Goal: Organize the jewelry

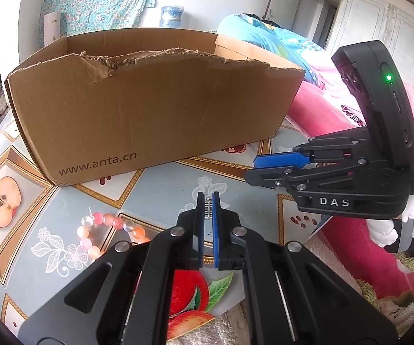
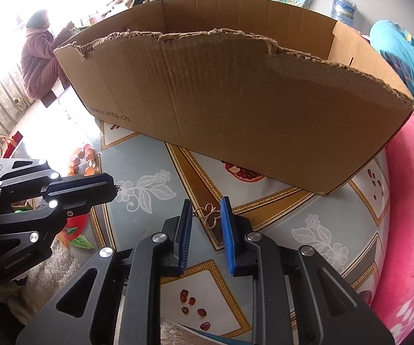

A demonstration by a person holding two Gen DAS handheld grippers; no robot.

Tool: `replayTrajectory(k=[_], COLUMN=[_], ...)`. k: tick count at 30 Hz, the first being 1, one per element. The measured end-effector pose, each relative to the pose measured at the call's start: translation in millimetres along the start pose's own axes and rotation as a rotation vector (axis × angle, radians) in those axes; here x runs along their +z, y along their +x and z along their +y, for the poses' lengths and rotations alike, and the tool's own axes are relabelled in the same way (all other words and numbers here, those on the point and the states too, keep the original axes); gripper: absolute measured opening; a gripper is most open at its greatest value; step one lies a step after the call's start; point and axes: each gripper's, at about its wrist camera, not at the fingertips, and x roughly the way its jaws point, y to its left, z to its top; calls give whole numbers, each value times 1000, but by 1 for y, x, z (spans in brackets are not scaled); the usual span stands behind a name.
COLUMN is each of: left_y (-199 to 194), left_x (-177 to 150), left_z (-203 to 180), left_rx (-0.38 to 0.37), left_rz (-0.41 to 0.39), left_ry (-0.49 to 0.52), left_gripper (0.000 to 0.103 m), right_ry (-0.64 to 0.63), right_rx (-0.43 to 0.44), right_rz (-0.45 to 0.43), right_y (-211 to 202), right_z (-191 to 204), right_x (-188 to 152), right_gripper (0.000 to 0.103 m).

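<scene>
The left gripper (image 1: 208, 201) is pinched on a small silvery chain piece (image 1: 207, 209) that shows between its blue pads, held over the fruit-patterned tablecloth (image 1: 161, 184). The right gripper (image 2: 206, 211) has its jaws partly closed around a thin gold-coloured ornament (image 2: 208, 215) lying on the cloth (whether the pads touch it is unclear). A pink bead bracelet (image 1: 106, 230) lies near the cardboard box (image 1: 149, 109)

You see a plain brown cardboard box (image 1: 149, 109), pink-orange beads (image 1: 106, 230), blue gripper pads (image 2: 228, 235), and a pale blue fruit-and-lace tablecloth (image 1: 155, 184).
</scene>
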Motion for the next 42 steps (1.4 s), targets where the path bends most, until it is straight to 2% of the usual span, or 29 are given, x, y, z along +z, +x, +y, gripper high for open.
replayTrajectory(k=[5,11,18,21,24,27,32,37,42], left_y=[-11,-43,-85,-89,-78,-60,-3,51,75], left_x=[4,21,66,92,119,146,188,211,218], left_z=[-2,-8,-10,-7,1,13,39,56,67], left_rx=[-5,-27,-44,-30,-13,-38,-67,-79,-81], left_rz=[-26,-90,-205,-220,-203,-155,8,126,168], left_ry=[9,17,25,23,11,-16,-106,-177,-230], left_gripper=[4,4,4,4,4,4,4,4,6], right_ry=[13,23,-1,-18,-21,-24,-25,-67,-80], right_rx=[5,26,55,55,69,66,92,75,53], right_rz=[-36,-130,-268,-303,-295,-238,-118,-29,26], right_y=[-17,-62,-116,-125,-119,-98,-58,-25,-3], right_z=[2,2,-4,-9,-20,-34,-56,-64,-71], right_x=[0,5,34,55,80,103,134,161,178], right_gripper=[20,20,20,20,20,20,20,20,20])
